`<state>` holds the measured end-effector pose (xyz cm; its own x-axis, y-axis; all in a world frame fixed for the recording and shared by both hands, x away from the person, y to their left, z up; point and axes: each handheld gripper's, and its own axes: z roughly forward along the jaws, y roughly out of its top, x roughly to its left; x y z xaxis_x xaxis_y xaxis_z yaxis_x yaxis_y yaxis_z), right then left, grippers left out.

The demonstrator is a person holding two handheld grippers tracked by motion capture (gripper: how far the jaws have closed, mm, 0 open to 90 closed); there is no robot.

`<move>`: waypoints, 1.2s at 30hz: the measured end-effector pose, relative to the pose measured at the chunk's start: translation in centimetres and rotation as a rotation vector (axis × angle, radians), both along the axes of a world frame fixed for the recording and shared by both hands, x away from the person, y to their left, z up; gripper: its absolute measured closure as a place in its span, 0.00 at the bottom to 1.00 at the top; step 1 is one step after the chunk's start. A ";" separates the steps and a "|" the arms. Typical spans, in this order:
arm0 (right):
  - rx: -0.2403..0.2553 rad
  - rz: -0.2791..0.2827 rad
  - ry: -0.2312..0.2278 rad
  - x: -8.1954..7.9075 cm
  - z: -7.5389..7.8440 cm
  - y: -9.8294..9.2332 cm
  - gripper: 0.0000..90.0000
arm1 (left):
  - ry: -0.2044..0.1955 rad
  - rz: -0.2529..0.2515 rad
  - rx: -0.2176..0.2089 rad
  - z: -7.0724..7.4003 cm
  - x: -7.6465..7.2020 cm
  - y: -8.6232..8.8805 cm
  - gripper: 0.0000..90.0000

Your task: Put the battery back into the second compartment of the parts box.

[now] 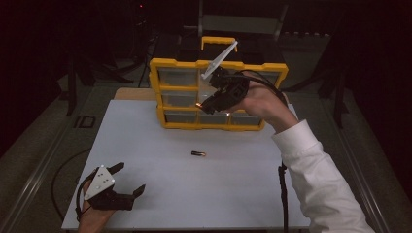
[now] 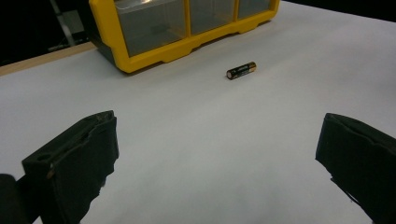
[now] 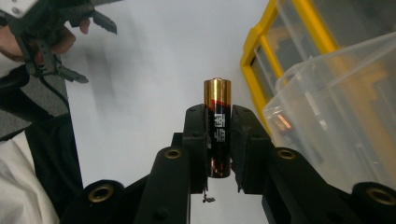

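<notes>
My right gripper (image 1: 204,103) is held up in front of the yellow drawer cabinet (image 1: 172,64), shut on a gold-and-black battery (image 3: 217,122) that stands upright between its jaws. A clear plastic drawer (image 3: 336,116) juts out of the cabinet just to the right of that battery in the right gripper view. A second battery (image 1: 198,154) lies on its side on the white table, apart from both grippers; it is also in the left gripper view (image 2: 241,70). My left gripper (image 1: 129,178) rests near the table's front left corner, open and empty.
The white tabletop (image 1: 145,141) spreads between the cabinet and the front edge. The cabinet's clear-fronted drawers (image 2: 149,23) face me. Dark floor and stands surround the table. A cable (image 1: 283,194) hangs off the right front edge.
</notes>
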<state>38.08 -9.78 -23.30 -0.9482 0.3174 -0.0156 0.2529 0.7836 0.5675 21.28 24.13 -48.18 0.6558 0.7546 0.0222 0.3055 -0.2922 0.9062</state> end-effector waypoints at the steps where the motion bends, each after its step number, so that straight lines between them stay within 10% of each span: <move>1: 0.016 0.000 0.001 0.1 0.3 -0.1 0.85 | 0.001 0.001 0.000 0.0 0.0 0.0 0.00; 11: 0.071 -0.083 -0.040 1.8 3.0 -1.0 0.85 | 0.002 0.001 0.009 0.0 0.0 0.0 0.00; 24: 0.018 -0.195 -0.058 4.4 2.4 -1.1 0.84 | 0.003 0.003 0.005 0.0 0.1 0.1 0.00; 25: 0.042 -0.226 -0.063 4.9 2.2 -1.1 0.52 | 0.004 0.003 0.006 -0.1 0.1 0.1 0.00; 29: 0.047 -0.258 -0.081 4.9 1.9 -0.9 0.18 | 0.003 0.005 0.003 -0.1 0.1 0.2 0.00; 36: 0.068 -0.215 -0.079 3.8 1.9 -0.6 0.16 | 0.003 0.001 0.008 0.0 0.1 0.0 0.00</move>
